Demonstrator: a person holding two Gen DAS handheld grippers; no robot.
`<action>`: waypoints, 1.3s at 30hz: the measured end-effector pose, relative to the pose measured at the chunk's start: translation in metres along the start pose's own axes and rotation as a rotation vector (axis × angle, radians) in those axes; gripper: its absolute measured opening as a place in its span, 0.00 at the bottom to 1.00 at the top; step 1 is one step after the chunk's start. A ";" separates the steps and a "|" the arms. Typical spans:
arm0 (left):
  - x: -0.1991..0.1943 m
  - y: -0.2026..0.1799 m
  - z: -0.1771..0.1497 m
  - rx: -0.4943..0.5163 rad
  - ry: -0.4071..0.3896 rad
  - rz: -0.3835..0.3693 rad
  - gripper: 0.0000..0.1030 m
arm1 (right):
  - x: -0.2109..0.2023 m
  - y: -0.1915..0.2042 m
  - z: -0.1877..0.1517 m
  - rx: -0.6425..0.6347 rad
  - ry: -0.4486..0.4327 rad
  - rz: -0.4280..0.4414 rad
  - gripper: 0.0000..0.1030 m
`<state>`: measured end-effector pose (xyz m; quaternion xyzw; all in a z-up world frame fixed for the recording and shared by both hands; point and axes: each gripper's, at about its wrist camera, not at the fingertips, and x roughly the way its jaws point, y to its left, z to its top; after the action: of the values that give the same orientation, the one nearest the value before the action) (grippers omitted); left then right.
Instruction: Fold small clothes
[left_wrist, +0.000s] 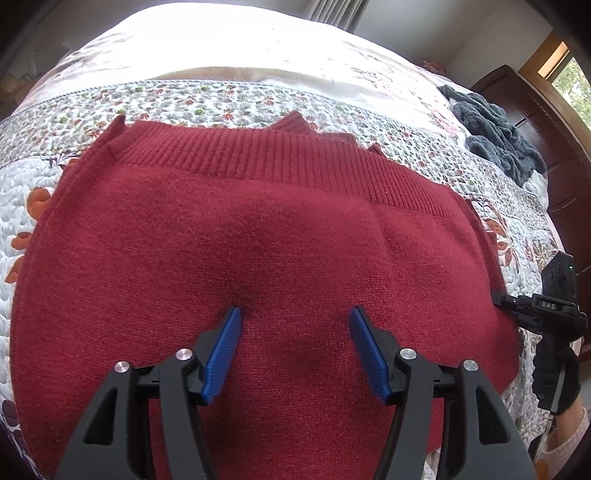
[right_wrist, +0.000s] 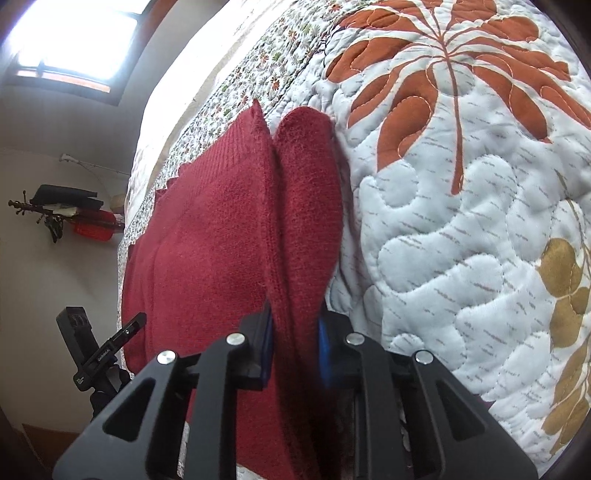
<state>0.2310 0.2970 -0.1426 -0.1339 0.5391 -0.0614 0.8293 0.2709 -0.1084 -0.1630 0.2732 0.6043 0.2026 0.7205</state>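
A dark red knitted sweater (left_wrist: 258, 240) lies spread on a quilted bed, its ribbed hem (left_wrist: 258, 155) towards the far side. My left gripper (left_wrist: 295, 317) hovers open over the sweater's middle, blue pads (left_wrist: 223, 354) wide apart with nothing between them. In the right wrist view my right gripper (right_wrist: 295, 325) is shut on a thick fold of the sweater (right_wrist: 306, 206) at its side edge, lifted into a ridge beside the flat body (right_wrist: 207, 240). The left wrist view shows the right gripper (left_wrist: 496, 295) at the sweater's right edge, held by a gloved hand (left_wrist: 554, 376).
The floral quilt (right_wrist: 461, 221) stretches wide to the right of the sweater. A grey fluffy garment (left_wrist: 495, 133) lies at the bed's far right, beside dark wooden furniture (left_wrist: 546, 122). A black device (right_wrist: 92, 350) stands past the bed edge at lower left.
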 end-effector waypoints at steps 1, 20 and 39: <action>0.000 0.000 0.000 0.001 -0.001 0.002 0.60 | 0.001 -0.001 0.000 0.002 -0.001 0.001 0.17; -0.063 0.026 0.001 -0.101 -0.062 -0.028 0.62 | -0.021 0.147 0.003 -0.243 0.029 -0.019 0.14; -0.082 0.053 -0.006 -0.181 -0.096 -0.085 0.62 | 0.099 0.216 -0.018 -0.243 0.261 -0.058 0.24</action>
<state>0.1899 0.3669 -0.0884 -0.2338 0.4961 -0.0413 0.8352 0.2803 0.1223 -0.1024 0.1379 0.6712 0.2871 0.6693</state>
